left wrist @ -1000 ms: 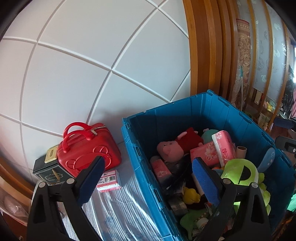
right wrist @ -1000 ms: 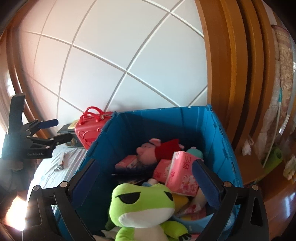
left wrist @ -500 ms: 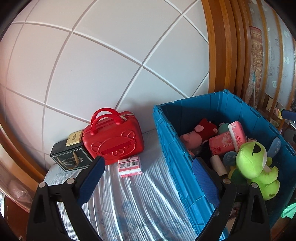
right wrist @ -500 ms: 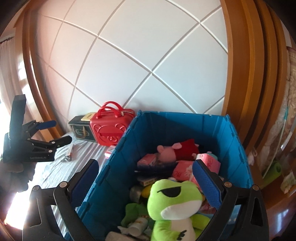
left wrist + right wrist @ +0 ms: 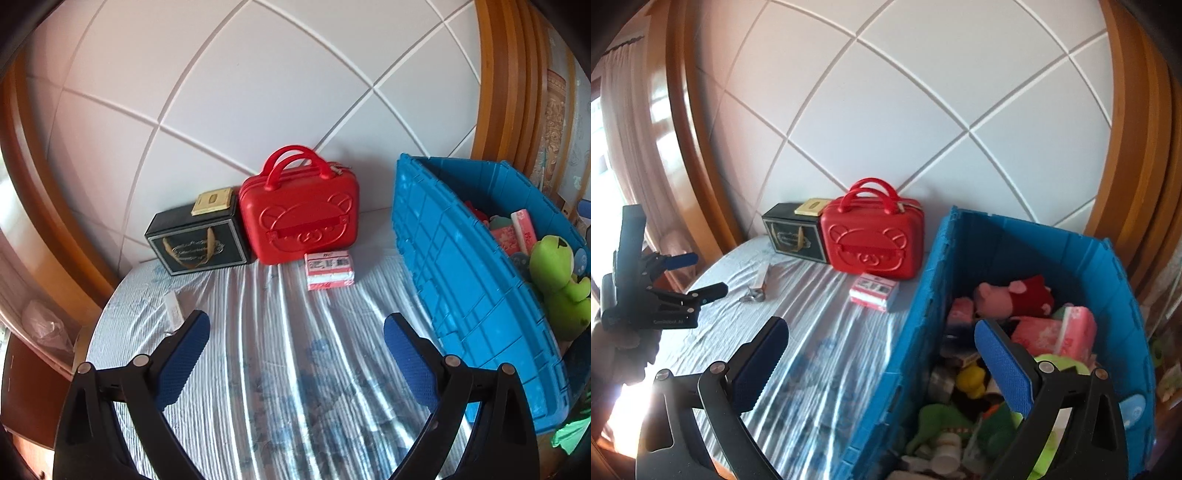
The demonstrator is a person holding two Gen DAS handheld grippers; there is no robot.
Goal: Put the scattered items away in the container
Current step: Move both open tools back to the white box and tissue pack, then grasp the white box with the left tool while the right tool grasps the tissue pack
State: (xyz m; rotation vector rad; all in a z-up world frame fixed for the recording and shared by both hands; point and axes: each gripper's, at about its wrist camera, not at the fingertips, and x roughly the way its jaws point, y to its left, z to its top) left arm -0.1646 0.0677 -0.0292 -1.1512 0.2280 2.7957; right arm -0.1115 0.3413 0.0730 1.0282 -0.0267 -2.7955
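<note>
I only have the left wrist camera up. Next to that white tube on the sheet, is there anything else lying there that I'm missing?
Observer: Yes. The right wrist view shows a small crumpled silvery thing just in front of the white tube, touching it or nearly so.
Operator: Where's the right claw?
Observer: The right claw is open and empty. It straddles the left wall of the blue crate, one finger over the sheet and one over the crate's inside.
Operator: What's at the back of the crate?
Observer: A pink pig toy in a red top lies on its side there.
</note>
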